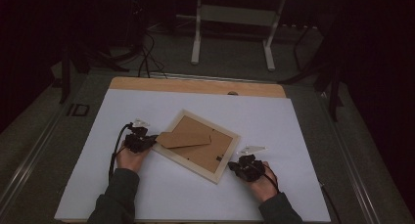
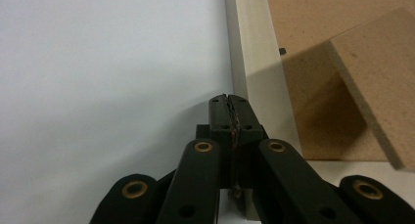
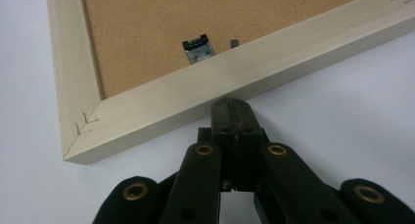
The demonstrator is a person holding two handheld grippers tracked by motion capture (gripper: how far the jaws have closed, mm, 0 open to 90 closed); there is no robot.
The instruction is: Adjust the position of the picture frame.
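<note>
Grippers, left [image 1: 147, 142] and right [image 1: 234, 166], jaws closed, flank the picture frame [image 1: 221, 170].

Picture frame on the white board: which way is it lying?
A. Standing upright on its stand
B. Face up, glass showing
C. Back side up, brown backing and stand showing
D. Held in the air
C: the picture frame lies flat with its brown backing, metal hanger and stand facing up.

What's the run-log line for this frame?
scene: picture frame face down, stand up | left gripper: shut, at frame edge | right gripper: shut, at frame edge
</note>
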